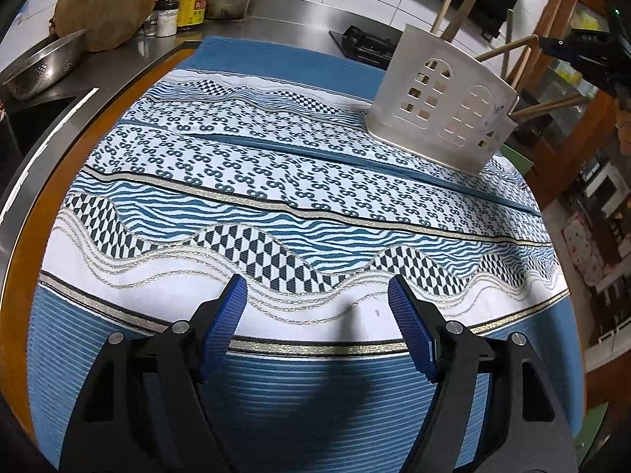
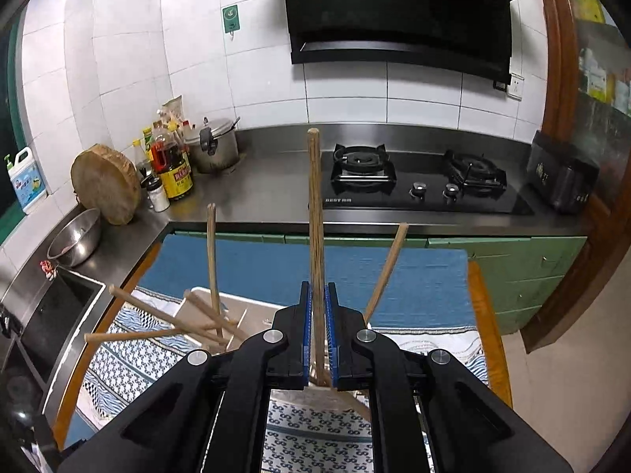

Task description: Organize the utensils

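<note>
In the left wrist view, the left hand-held gripper (image 1: 317,295) is seen with its blue pads spread wide and nothing between them, held low over a blue and white patterned cloth (image 1: 276,181) that covers the worktop. A pale metal utensil holder (image 1: 441,114) with window-shaped cut-outs is stood on the far right part of the cloth. Several wooden handles (image 1: 465,4) are fanned out of its top, leaned up and to the right; they are probably parked there because that is where the utensils belong.

In the right wrist view, the right hand-held gripper (image 2: 318,331) is clenched on one wooden stick (image 2: 314,213), gripped low on its shaft. Its long axis is held nearly upright, with the free end pointed up and away toward the stove (image 2: 418,181). Directly below and to the left, the holder's rim is seen, with other sticks (image 2: 213,260) leaned out of it. The upright grip is judged suited to passing a long stick through the holder's open top.
</note>
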`<state>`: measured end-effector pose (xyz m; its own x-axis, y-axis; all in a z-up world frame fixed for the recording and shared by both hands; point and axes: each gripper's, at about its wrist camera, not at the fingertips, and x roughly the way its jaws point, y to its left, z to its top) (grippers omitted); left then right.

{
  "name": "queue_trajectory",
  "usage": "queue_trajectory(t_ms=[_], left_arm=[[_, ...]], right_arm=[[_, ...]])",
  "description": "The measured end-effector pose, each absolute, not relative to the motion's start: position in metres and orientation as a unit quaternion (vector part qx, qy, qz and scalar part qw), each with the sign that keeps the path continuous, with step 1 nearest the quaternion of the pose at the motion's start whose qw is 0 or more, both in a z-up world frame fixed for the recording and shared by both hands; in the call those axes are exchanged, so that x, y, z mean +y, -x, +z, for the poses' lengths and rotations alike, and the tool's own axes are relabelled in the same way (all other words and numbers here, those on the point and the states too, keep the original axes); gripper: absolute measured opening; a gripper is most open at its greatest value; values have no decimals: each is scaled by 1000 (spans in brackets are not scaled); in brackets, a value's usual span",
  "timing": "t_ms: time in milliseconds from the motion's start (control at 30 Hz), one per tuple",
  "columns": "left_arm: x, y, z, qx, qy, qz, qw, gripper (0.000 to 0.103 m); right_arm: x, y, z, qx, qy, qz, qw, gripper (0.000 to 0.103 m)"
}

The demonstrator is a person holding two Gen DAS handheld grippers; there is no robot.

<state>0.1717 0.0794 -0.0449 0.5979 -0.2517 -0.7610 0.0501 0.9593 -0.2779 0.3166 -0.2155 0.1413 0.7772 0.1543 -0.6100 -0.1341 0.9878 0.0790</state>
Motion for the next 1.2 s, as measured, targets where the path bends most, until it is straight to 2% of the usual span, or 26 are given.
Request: queue_trajectory(t_ms=[300,400,600,667,733,900,1067,1133,1200], left_arm=[[65,-168,-36,431,109,-97,891,74],[61,-166,-32,427,106,-100,892,75],[54,-159,-24,418,105,-109,896,77],[51,-157,-22,415,105,-112,897,77],[47,-154,-19,412,105,-116,898,78],[38,-144,-14,402,92,-117,904,82],[29,-131,-4,382,71,-109,915,92],[28,-127,1,373,63,-106,920,94],[26,-122,6,364,58,-103,924,95]], right_arm=[[-223,-292,141,319,-20,79,944,9],[-224,-279,140,318,-22,86,944,17],[-227,-243,135,312,-25,98,945,24],[-226,-226,129,312,-26,103,944,29],[-225,-205,118,311,-26,106,944,38],[-221,-159,85,318,-25,108,941,49],[-222,-120,52,325,-24,102,940,59],[-222,-108,44,326,-29,101,940,68],[-222,-95,36,326,-36,103,939,70]])
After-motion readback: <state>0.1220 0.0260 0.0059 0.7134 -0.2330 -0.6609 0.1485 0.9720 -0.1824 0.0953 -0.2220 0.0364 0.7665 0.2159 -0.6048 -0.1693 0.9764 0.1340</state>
